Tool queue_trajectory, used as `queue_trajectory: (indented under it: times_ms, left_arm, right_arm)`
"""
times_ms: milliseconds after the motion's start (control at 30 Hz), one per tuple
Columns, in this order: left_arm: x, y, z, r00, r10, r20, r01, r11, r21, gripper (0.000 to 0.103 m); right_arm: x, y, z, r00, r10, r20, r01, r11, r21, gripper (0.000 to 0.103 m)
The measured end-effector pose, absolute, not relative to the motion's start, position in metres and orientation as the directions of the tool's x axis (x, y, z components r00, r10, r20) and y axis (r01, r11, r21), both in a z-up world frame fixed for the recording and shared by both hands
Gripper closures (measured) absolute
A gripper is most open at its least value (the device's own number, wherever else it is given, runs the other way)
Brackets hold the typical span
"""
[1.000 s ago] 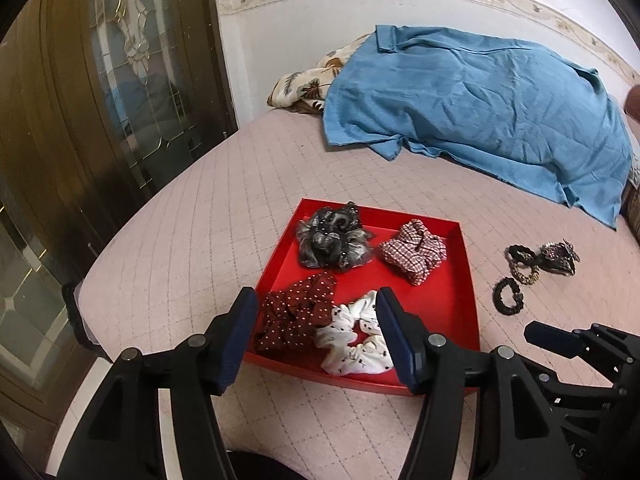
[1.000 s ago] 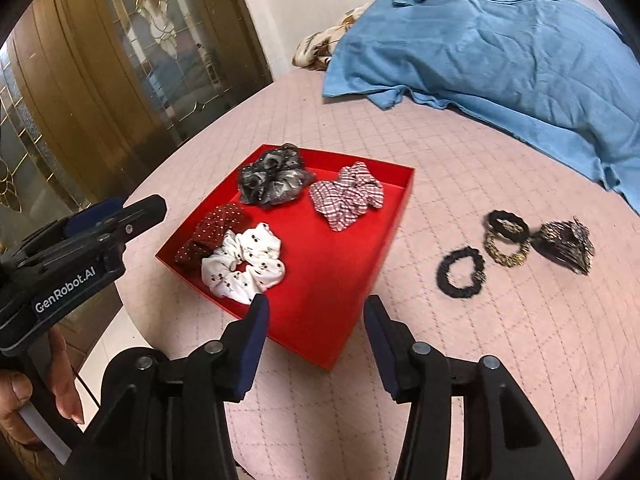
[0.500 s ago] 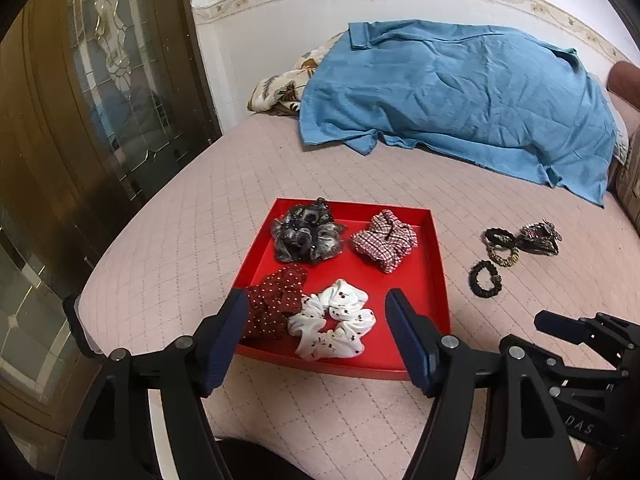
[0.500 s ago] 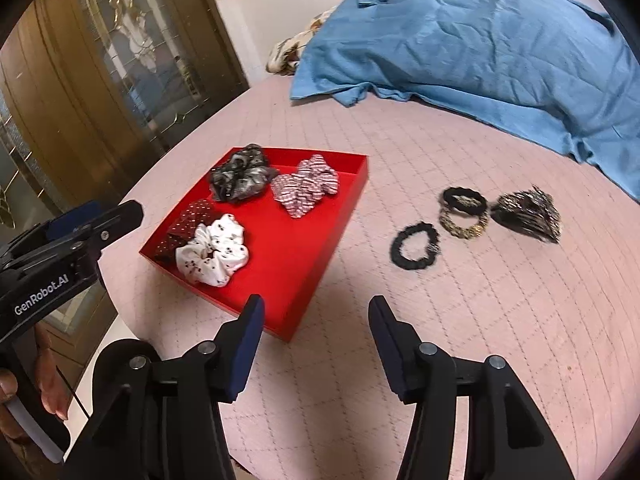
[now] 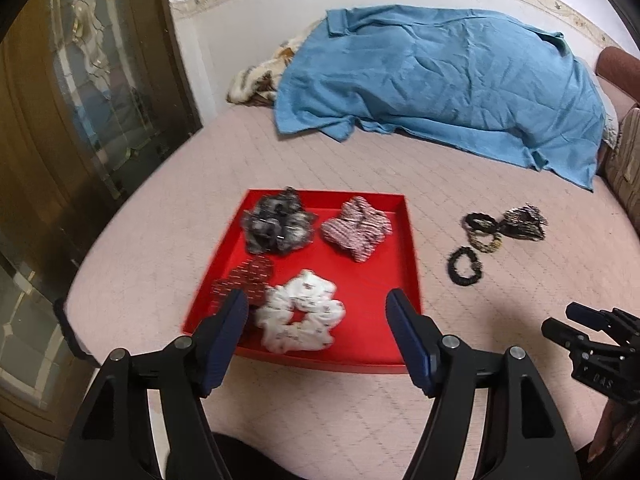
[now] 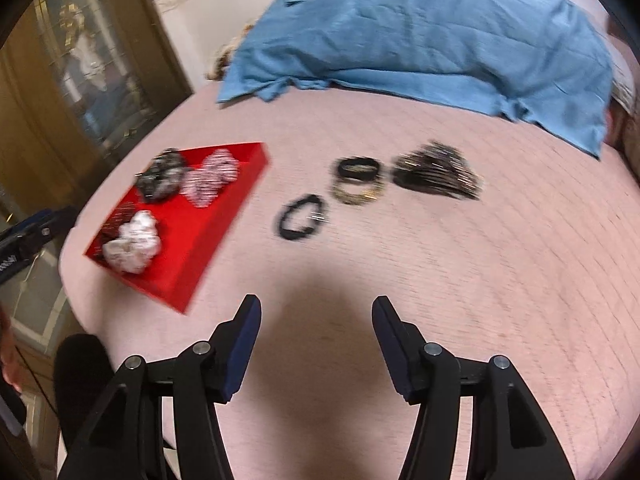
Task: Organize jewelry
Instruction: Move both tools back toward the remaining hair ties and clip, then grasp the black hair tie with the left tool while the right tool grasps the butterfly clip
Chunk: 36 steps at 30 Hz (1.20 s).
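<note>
A red tray [image 5: 384,280] [image 6: 208,236] lies on the pink bed and holds several scrunchies: grey [image 5: 278,224], checked [image 5: 356,232], dark red dotted [image 5: 244,284] and white [image 5: 302,312]. To its right on the bed lie a black hair tie [image 5: 465,267] [image 6: 302,218], a black-and-gold pair [image 5: 482,230] [image 6: 358,180] and a dark fringed piece [image 5: 524,222] [image 6: 438,176]. My left gripper [image 5: 316,320] is open and empty above the tray's near edge. My right gripper [image 6: 316,328] is open and empty, well short of the hair ties.
A blue cloth [image 5: 440,84] covers the far part of the bed, over a patterned blanket [image 5: 260,80]. A golden glass door [image 5: 80,100] stands at the left, beyond the bed edge. A cushion [image 5: 624,160] is at the right.
Both grippers have pulled back and swung right. In the right wrist view the tray has slid left and the hair ties now sit ahead of the fingers. Both stay open.
</note>
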State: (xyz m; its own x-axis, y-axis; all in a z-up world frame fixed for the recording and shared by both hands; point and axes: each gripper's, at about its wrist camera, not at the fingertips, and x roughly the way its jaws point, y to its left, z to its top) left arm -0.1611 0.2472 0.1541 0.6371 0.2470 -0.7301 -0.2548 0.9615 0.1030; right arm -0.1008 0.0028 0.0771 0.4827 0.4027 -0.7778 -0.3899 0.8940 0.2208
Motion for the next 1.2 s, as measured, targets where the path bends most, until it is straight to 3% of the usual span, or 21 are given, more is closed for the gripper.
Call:
queue_trajectory:
  times_ms: [467,700,833,1067,1200]
  left_arm:
    - [-0.097,0.165,0.120,0.629,0.058,-0.776,-0.010,0.998,0.066,0.033]
    - [-0.045,0.161,0.083,0.558,-0.069,-0.827,0.008,0.997,-0.078,0.033]
    - [-0.022,0.160,0.064,0.520,-0.085,-0.850,0.011,0.996,-0.093,0.054]
    - [-0.001,0.160,0.044,0.497,-0.095,-0.863,0.014,0.995,-0.102,0.055]
    - [0.006,0.162,0.035,0.481,-0.108,-0.870,0.011,0.993,-0.117,0.057]
  right_arm:
    - [-0.057,-0.071,0.060,0.511,0.361,-0.780,-0.233,0.932,0.278,0.041]
    - [-0.026,-0.075,0.053,0.512,0.375,-0.773,-0.224,0.927,0.302,0.041]
    - [-0.007,-0.075,0.047,0.499,0.405,-0.766,-0.227,0.914,0.335,0.041]
    - [0.025,-0.069,0.047,0.503,0.444,-0.742,-0.232,0.896,0.378,0.032]
    - [0.049,-0.065,0.039,0.459,0.541,-0.705,-0.188,0.834,0.519,0.031]
